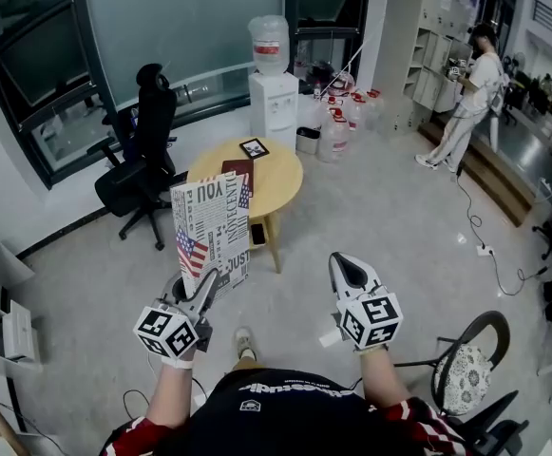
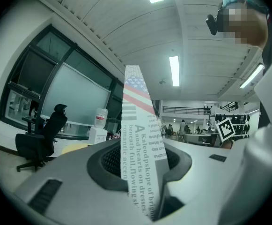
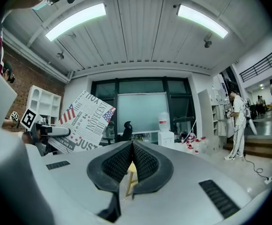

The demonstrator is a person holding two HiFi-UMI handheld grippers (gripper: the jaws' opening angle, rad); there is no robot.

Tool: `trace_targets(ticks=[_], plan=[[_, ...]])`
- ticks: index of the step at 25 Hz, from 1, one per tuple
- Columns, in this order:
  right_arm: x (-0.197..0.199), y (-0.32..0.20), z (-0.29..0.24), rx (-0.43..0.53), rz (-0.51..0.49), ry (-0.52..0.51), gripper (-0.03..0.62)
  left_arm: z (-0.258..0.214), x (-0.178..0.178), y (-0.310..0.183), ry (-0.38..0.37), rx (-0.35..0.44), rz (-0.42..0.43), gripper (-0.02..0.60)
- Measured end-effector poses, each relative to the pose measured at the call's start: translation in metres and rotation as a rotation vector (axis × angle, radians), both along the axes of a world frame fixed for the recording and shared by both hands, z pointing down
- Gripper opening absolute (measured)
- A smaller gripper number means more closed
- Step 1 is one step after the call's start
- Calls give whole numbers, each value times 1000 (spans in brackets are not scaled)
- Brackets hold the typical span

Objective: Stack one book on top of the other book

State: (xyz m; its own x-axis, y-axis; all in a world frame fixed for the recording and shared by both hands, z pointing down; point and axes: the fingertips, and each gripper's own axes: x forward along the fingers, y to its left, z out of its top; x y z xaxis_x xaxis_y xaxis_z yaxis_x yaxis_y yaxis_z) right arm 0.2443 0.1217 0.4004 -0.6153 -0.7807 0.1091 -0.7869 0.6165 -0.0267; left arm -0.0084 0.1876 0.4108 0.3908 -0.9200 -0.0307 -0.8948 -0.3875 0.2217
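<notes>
My left gripper (image 1: 204, 288) is shut on the lower edge of a book (image 1: 211, 226) with a newspaper-print cover and US flags, and holds it upright in the air in front of me. In the left gripper view the book's (image 2: 138, 125) edge stands clamped between the jaws of the left gripper (image 2: 140, 172). A dark red book (image 1: 238, 172) lies flat on the round wooden table (image 1: 280, 183) farther ahead. My right gripper (image 1: 345, 266) is shut and empty, level with the left one; seen from the right gripper (image 3: 131, 158), the printed book (image 3: 82, 121) shows at the left.
A small black-framed item (image 1: 254, 147) lies on the table's far side. A black office chair (image 1: 142, 150) stands left of the table, a water dispenser (image 1: 274, 93) behind it, bottles (image 1: 347, 107) on the floor. A person (image 1: 470, 93) stands far right. A padded chair (image 1: 466, 369) is at my right.
</notes>
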Motion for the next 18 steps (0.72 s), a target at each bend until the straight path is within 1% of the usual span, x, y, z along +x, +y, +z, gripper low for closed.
trace_targets(ticks=[6, 13, 18], plan=[[3, 5, -4, -12, -9, -10, 28, -7, 3, 5, -3, -3, -9, 158], [1, 5, 4, -22, -16, -33, 28, -4, 1, 2, -9, -11, -12, 158], [1, 4, 10, -19, -37, -21, 28, 1, 0, -2, 1, -4, -28, 158]])
